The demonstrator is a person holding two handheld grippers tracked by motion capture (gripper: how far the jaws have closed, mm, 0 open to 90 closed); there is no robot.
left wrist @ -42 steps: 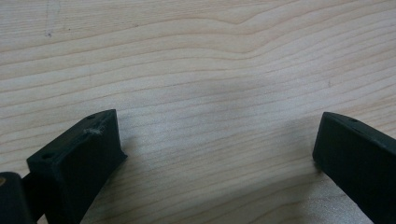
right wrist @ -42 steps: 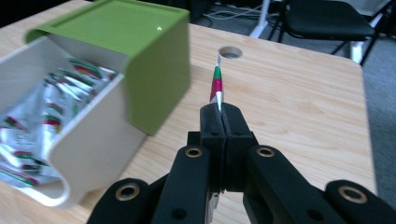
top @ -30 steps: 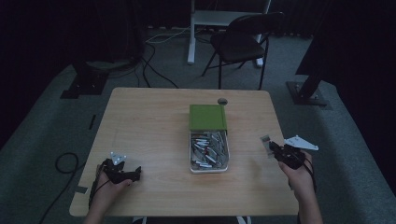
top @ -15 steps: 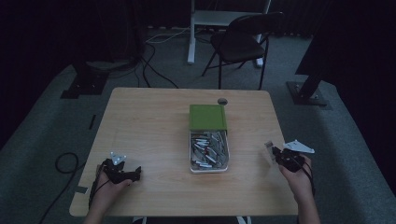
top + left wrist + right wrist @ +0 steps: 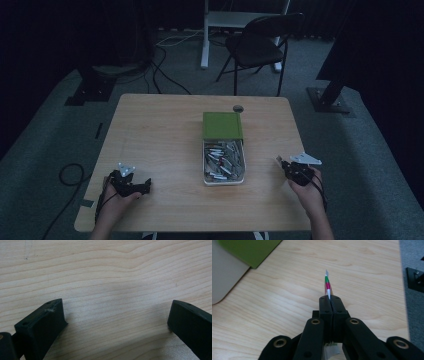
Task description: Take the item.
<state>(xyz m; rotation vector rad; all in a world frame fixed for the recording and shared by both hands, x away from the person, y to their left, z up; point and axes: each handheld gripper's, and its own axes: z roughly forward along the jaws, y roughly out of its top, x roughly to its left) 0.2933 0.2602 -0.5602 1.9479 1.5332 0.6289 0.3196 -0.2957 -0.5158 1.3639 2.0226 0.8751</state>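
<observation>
Packet (image 5: 327,285) pinched edge-on between right gripper (image 5: 329,298) fingers, over bench (image 5: 160,135) right of tray (image 5: 223,181) | left gripper (image 5: 117,322) fingers wide, nothing between, low over bare wood

A thin flat packet (image 5: 327,286), white with green and red bands, stands edge-on, clamped between the closed jaws, its tip pointing to 12 o'clock. It hangs above the bare wooden surface (image 5: 367,277), at 4 o'clock from the green-lidded box (image 5: 249,250).
</observation>
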